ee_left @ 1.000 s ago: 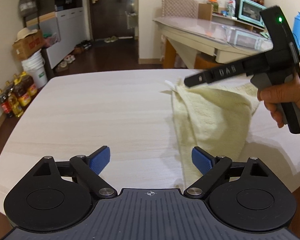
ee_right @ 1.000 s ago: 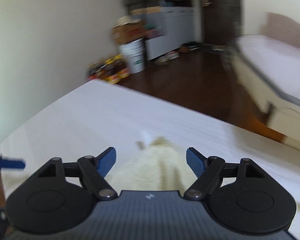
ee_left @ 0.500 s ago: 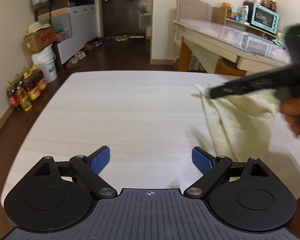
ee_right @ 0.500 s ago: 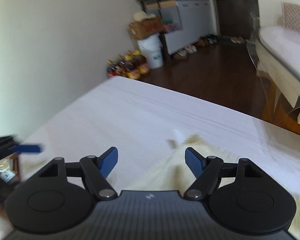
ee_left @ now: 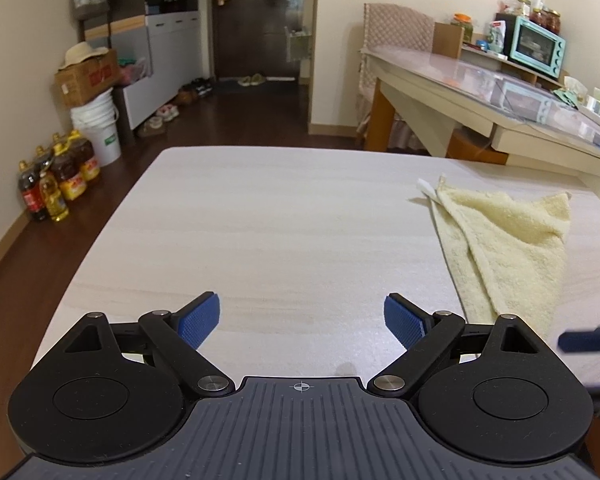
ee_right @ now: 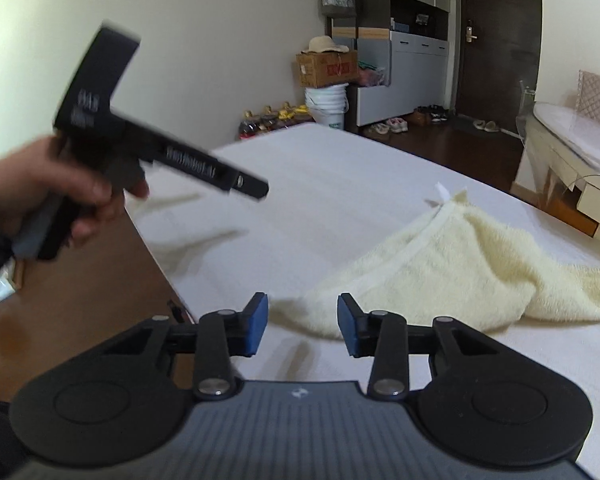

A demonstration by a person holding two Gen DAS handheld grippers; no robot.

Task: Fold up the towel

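Towel [ee_left: 512, 248] is lying loosely folded and rumpled on the pale table [ee_left: 284, 216], toward its right side. Left gripper [ee_left: 302, 316] is hovering over bare tabletop, fingers wide apart, holding nothing. Right gripper [ee_right: 302, 326] is hanging near the towel's near edge, fingers partly apart, empty.

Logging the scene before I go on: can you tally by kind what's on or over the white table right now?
Towels: 1, the pale yellow towel, loosely folded on the table.
Grippers: 2, the left gripper and the right gripper, both open and empty.
Total: 3
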